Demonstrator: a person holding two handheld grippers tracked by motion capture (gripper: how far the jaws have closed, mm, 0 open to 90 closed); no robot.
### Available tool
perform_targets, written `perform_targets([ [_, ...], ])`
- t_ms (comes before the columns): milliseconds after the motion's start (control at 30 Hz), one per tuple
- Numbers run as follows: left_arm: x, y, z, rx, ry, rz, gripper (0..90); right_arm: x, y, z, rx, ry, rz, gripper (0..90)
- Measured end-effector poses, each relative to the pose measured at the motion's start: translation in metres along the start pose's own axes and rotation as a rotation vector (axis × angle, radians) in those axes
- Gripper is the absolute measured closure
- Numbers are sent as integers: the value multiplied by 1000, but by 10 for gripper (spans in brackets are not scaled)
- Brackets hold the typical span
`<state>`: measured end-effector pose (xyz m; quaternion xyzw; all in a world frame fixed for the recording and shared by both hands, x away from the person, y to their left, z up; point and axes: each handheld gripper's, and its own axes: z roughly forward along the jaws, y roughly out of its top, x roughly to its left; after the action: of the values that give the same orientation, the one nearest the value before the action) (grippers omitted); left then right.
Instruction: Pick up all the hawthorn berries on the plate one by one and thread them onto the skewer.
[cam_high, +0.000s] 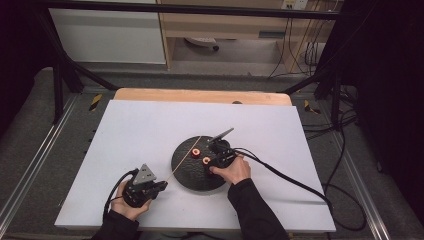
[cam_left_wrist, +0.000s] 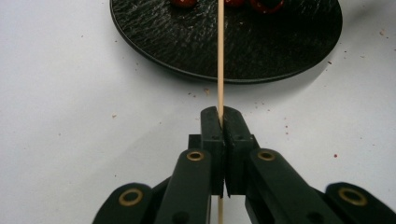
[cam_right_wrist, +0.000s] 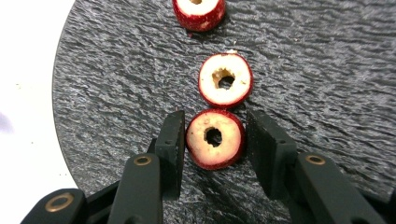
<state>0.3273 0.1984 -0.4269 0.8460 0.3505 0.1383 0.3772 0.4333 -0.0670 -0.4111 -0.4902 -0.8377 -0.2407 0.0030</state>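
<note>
White board (cam_high: 150, 125) underfoot, with a round, rough-textured black slate plate (cam_high: 187, 175) near its front. Left gripper (cam_left_wrist: 221, 122) is clamped tight on a thin wooden skewer (cam_left_wrist: 220, 56) (pointing plateward). Right gripper (cam_right_wrist: 215, 135) straddles a cored red fruit ring (cam_right_wrist: 215, 138) on the plate, pads not quite pressing.

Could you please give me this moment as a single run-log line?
left hand-held gripper: shut on skewer | right hand-held gripper: jaws straddle nearest fruit ring, left pad close, right pad apart | two more rings on black plate
</note>
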Motion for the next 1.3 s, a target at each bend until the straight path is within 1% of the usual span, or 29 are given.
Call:
perform_targets([
  [100, 0, 0, -1, -6, 3, -1, 886, 0, -1, -8, -30, 14, -6, 593],
  [167, 0, 0, -2, -12, 5, -2, 886, 0, -1, -15, -62, 25, -16, 593],
  [300, -1, 0, -2, -20, 5, -5, 886, -6, -3, -30, -145, 83, -6, 594],
  [367, -2, 0, -2, -25, 6, -6, 886, -11, -5, -36, -185, 100, -11, 594],
  [467, -3, 0, -2, -32, 9, -8, 886, -18, -11, -42, -252, 128, -4, 594],
  [567, -4, 0, -2, -39, 15, -9, 886, -25, -18, -47, -330, 177, 27, 594],
  [767, -5, -1, -1, -50, 24, -21, 885, -36, -28, -49, -505, 273, 114, 594],
  [900, -5, -1, -1, -57, 30, -33, 886, -36, -29, -45, -598, 301, 152, 594],
  [1100, -7, -2, -1, -60, 39, -47, 886, -34, -25, -39, -729, 353, 208, 595],
  [1300, -8, -3, 0, -59, 38, -63, 886, -34, -20, -34, -847, 358, 252, 595],
])
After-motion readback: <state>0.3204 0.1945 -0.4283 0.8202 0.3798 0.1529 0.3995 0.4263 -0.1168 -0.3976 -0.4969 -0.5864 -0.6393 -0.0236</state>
